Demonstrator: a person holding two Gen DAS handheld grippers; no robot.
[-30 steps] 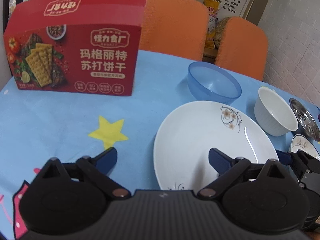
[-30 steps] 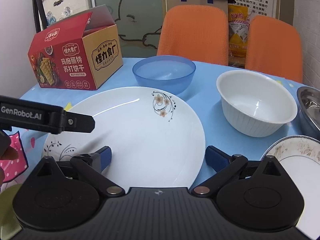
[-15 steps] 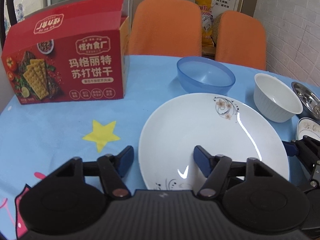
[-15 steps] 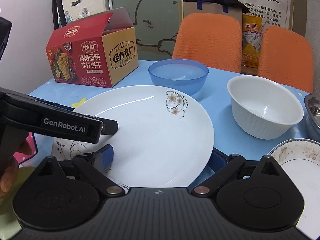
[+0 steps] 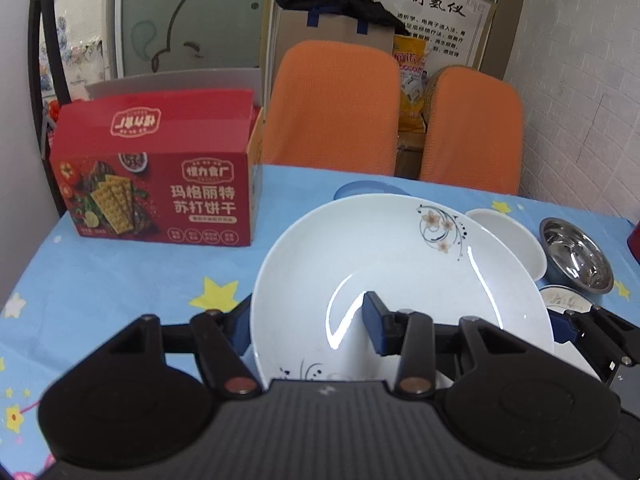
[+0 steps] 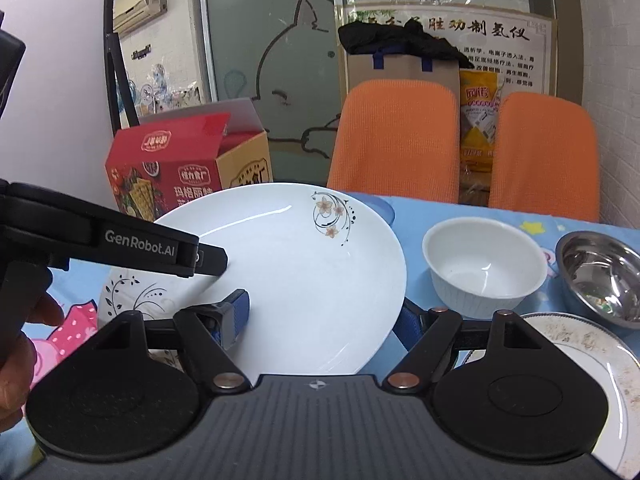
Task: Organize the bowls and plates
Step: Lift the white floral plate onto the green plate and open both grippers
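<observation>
A large white plate with flower prints (image 5: 392, 264) (image 6: 304, 272) is lifted off the blue table and tilted up. My left gripper (image 5: 308, 320) is shut on its near left rim, one finger over and one under. My right gripper (image 6: 324, 312) is shut on its near right rim in the same way. A white ribbed bowl (image 6: 484, 268) (image 5: 508, 236), a steel bowl (image 6: 600, 276) (image 5: 576, 256) and a soiled small plate (image 6: 576, 360) sit to the right. A blue bowl (image 5: 368, 191) is mostly hidden behind the plate.
A red cracker box (image 5: 160, 176) (image 6: 176, 168) stands at the back left of the table (image 5: 120, 276). Two orange chairs (image 5: 332, 108) (image 6: 544, 152) stand behind the far edge. The left gripper's body (image 6: 100, 236) crosses the right wrist view's left side.
Both grippers closed from open onto the large plate's rim. The plate has risen off the table and tilted up, now covering most of the blue bowl.
</observation>
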